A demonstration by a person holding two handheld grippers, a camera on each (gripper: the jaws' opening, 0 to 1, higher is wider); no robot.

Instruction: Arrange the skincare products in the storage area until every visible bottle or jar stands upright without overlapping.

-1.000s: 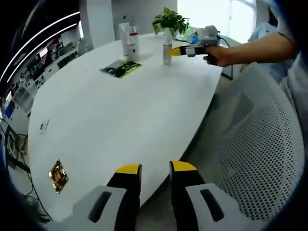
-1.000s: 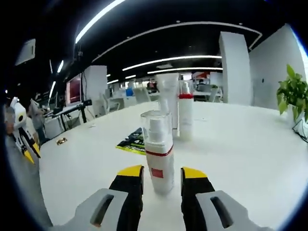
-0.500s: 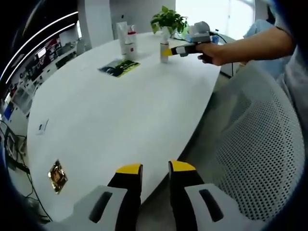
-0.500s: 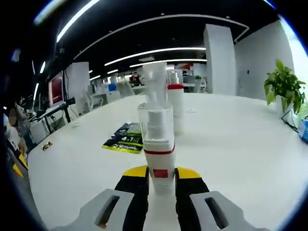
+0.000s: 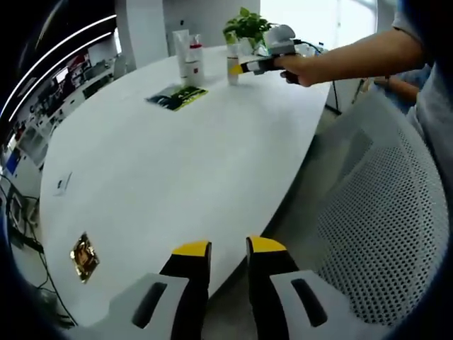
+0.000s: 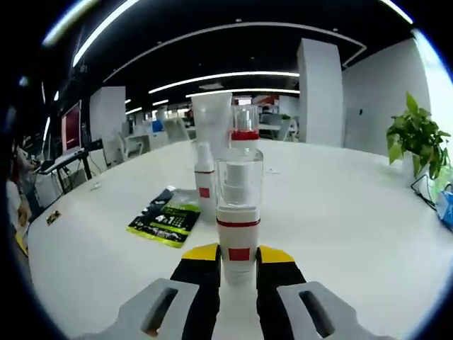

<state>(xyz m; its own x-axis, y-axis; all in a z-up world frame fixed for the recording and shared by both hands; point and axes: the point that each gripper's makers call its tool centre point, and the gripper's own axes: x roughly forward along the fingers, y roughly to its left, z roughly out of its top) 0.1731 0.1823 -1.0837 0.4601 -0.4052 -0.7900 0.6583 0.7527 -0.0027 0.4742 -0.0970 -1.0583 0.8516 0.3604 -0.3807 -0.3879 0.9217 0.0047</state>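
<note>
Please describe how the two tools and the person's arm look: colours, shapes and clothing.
Each tool has two black jaws with yellow tips, set in light grey housings with dark oval slots: the left tool and the right tool. The person's arm is bare up to a short, light blue-grey sleeve. No cables are visible.

In the right gripper view, the spray bottle (image 6: pixel 238 216) stands upright on the table (image 6: pixel 354 212), between the jaws of the right tool (image 6: pixel 238 258). Behind it stand a tube (image 6: pixel 211 131) and a second bottle (image 6: pixel 245 134). A leaflet (image 6: pixel 162 224) lies to the left. A plant (image 6: pixel 417 138) stands far right.
</note>
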